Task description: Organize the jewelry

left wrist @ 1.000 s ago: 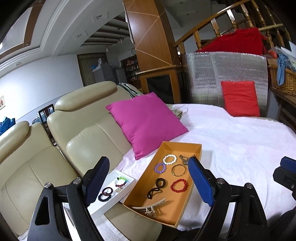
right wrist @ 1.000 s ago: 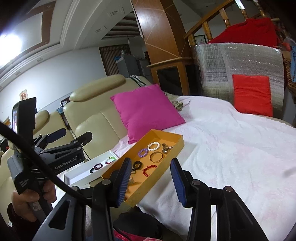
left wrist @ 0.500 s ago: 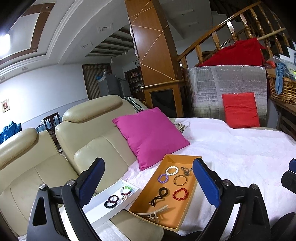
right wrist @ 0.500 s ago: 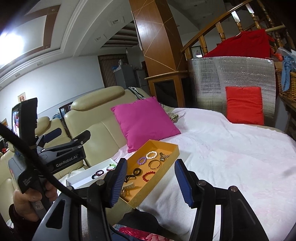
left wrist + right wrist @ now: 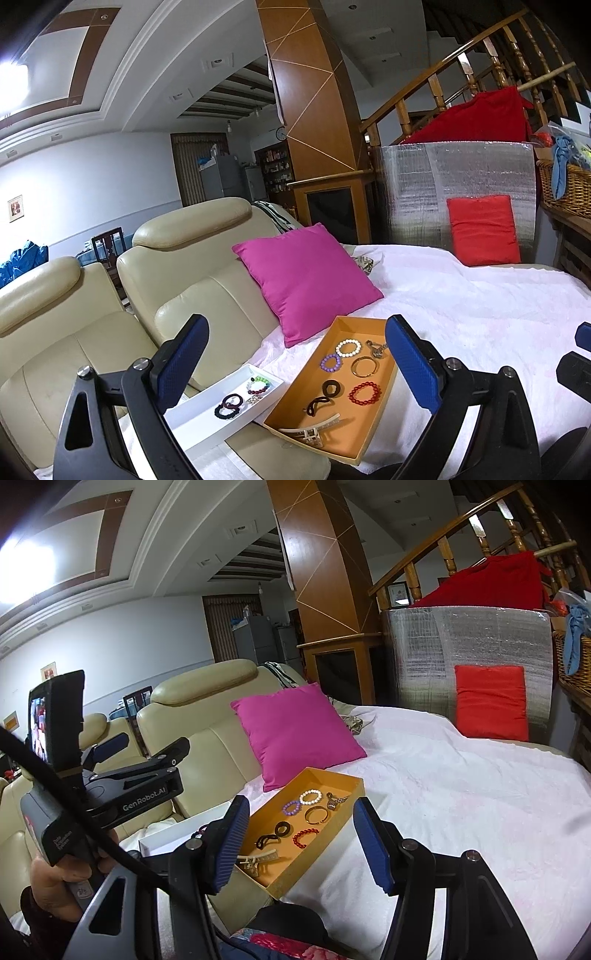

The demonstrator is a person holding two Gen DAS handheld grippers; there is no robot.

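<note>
An orange tray [image 5: 352, 428] lies on the white blanket. It holds a white bead bracelet [image 5: 348, 348], a purple one [image 5: 330, 362], a gold bangle [image 5: 365, 366], a red bead bracelet [image 5: 365, 392], black hair ties [image 5: 332, 388] and a hair claw [image 5: 314, 430]. Left of it, a white tray [image 5: 199, 417] holds dark hair ties [image 5: 229, 400] and a beaded bracelet [image 5: 260, 384]. My left gripper [image 5: 295, 354] hangs open above both trays, empty. My right gripper [image 5: 301, 834] is back from the orange tray [image 5: 306, 867]; its jaws are opening, with nothing between them.
A magenta cushion [image 5: 306, 277] leans on the cream leather sofa [image 5: 192, 280] just behind the trays. A red cushion [image 5: 484, 230] stands against a silver foil panel at the far side. The white blanket [image 5: 480, 317] spreads right. A person's hand [image 5: 51, 882] holds the left gripper's handle.
Both grippers have risen and drawn back, so the trays sit lower and smaller in view. The right jaws have spread wider; the left jaws widened a little.
</note>
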